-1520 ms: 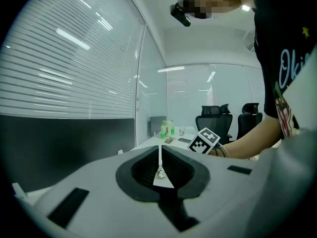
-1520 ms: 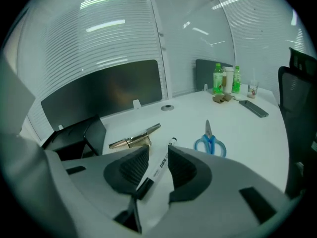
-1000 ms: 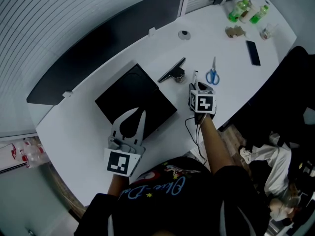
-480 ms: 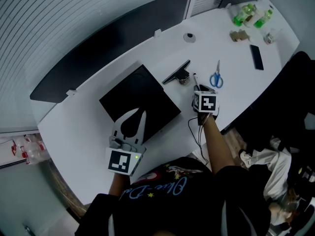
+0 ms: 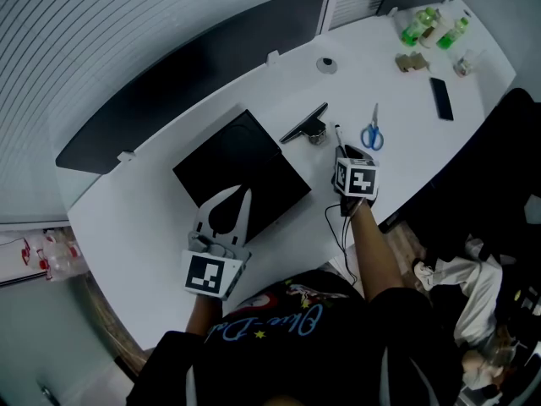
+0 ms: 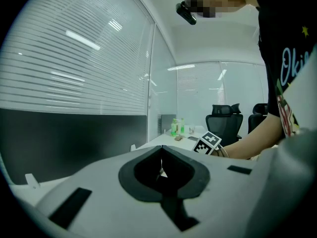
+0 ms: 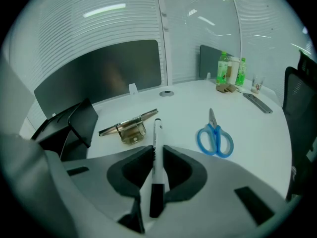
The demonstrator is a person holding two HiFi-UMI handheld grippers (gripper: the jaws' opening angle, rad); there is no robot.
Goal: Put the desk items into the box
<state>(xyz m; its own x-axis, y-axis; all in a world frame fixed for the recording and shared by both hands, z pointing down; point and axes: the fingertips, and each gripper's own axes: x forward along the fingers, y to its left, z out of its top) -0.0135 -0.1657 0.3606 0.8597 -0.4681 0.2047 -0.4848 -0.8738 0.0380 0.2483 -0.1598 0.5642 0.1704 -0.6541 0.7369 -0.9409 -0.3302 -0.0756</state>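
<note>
Right gripper (image 7: 157, 151): we see its fingers (image 7: 218, 182) pinching the marker. They have just been closing, and both tips now lie against the barrel.
Marker (image 7: 156, 130): a white barrel with a black near end, running straight out between the right fingers. Its far end reaches past the fingertips over the desk (image 5: 135, 227). We cannot tell whether it is lifted off the surface.
Left gripper (image 6: 161, 151): its fingers (image 6: 99, 182) are pressed together, the tips meeting, and we find nothing between them.
Box (image 5: 228, 159): black. In the head view it sits under and just ahead of the left fingertips, and well to the left of the right fingers.
Clip (image 7: 130, 128): a metal clip with a long dark bar. It sits just beyond the right fingertips and slightly to their left, near the marker's far end but apart from it.
Scissors (image 7: 215, 139): blue-handled, ahead of the right fingers and to their right, blades pointing away. We see a clear gap between them and the marker.
Bottles (image 7: 230, 71): green, far beyond the right fingertips and to their right, at the desk's far end.
Phone (image 5: 443, 98): dark and flat, far ahead of the right fingers, near the bottles.
</note>
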